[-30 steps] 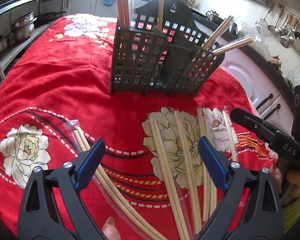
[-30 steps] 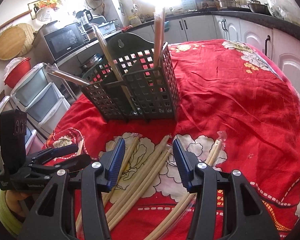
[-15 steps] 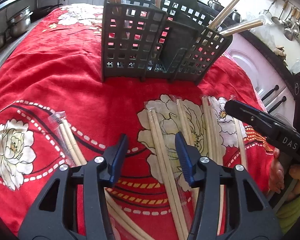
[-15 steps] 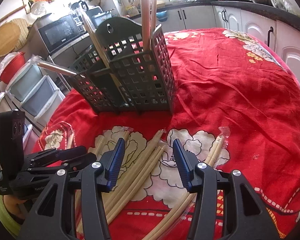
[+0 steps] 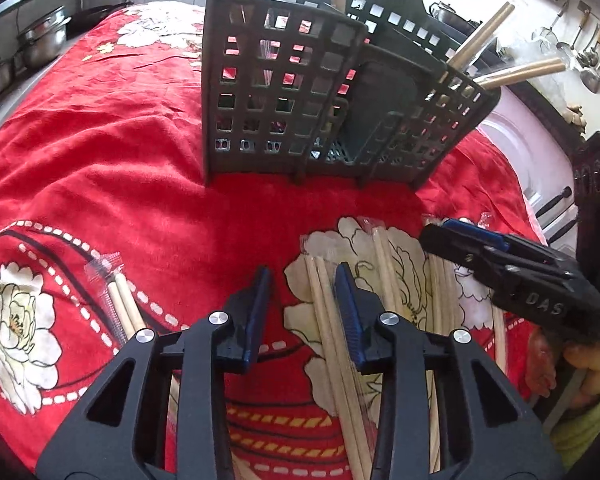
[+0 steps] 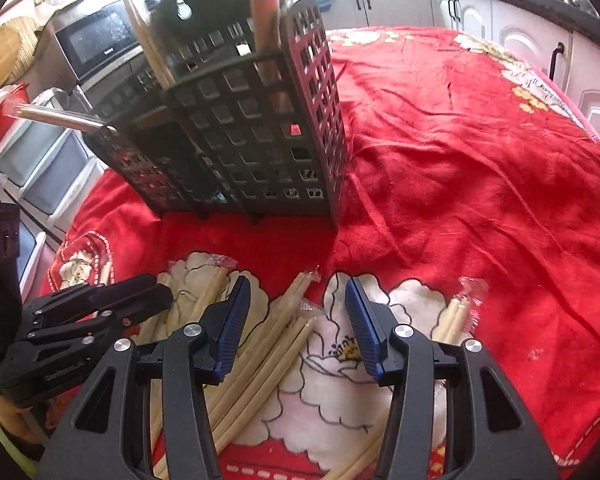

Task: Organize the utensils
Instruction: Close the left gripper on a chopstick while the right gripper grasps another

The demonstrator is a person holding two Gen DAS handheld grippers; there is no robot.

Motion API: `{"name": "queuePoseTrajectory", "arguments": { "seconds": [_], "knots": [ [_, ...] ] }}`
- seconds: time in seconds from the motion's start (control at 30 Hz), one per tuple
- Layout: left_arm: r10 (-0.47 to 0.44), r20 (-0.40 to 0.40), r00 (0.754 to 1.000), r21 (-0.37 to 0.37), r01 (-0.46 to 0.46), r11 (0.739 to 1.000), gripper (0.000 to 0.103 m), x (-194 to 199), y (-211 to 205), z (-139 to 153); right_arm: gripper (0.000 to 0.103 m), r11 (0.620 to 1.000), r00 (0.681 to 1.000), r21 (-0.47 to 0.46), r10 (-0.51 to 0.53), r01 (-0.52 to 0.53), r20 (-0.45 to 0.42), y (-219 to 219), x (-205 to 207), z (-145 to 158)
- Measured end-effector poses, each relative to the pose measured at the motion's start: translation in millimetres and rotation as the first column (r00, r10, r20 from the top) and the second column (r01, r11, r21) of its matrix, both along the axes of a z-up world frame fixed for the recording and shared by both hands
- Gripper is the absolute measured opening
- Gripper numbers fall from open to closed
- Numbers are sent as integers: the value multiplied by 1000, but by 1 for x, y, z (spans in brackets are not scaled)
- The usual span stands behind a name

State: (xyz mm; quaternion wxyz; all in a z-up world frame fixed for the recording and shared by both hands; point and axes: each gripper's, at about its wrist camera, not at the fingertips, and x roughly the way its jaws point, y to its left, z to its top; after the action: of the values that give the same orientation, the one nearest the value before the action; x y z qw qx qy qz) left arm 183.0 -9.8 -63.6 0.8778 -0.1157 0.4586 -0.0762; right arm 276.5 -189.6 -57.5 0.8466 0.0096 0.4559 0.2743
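Note:
A dark grid utensil caddy (image 5: 300,92) stands on the red flowered cloth, with several wrapped chopstick pairs upright in it; it also shows in the right wrist view (image 6: 252,136). More wrapped chopstick pairs (image 5: 332,320) lie flat in front of it, and they show in the right wrist view (image 6: 276,332) too. My left gripper (image 5: 302,280) is open and empty, low over the cloth just left of one pair. My right gripper (image 6: 298,292) is open and empty, low over the middle pairs. A separate pair (image 5: 120,304) lies to the left.
The red cloth (image 6: 460,160) covers a round table. Another wrapped pair (image 6: 456,316) lies right of my right gripper. Kitchen counters, pots (image 5: 40,40), a microwave (image 6: 96,40) and storage drawers surround the table.
Both grippers have moved forward and down toward the chopsticks and caddy. My left gripper's jaws have narrowed from wide open to a smaller gap. The right gripper's opening is unchanged.

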Motion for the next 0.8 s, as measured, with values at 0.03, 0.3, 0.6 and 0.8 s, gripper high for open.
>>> {"name": "queuePoseTrajectory", "arguments": {
  "seconds": [0.03, 0.3, 0.6, 0.8],
  "knots": [
    [1, -1, 1000, -2, -1, 1000, 27, 2, 0, 0, 47, 1000, 1000, -5, 3, -3, 4, 2, 1, 0],
    [4, -3, 1000, -19, -4, 1000, 24, 11, 0, 0, 18, 996, 998, -73, 46, -43, 32, 22, 4, -1],
    [29, -19, 999, -100, -30, 995, 9, 14, 15, -3, 11, 997, 991, 44, 64, -69, 114, 21, -7, 27],
    [39, 11, 999, -176, -37, 984, 4, 5, 26, 10, 10, 990, 989, 118, 61, -77, 138, 12, -18, 44]
  ]
}}
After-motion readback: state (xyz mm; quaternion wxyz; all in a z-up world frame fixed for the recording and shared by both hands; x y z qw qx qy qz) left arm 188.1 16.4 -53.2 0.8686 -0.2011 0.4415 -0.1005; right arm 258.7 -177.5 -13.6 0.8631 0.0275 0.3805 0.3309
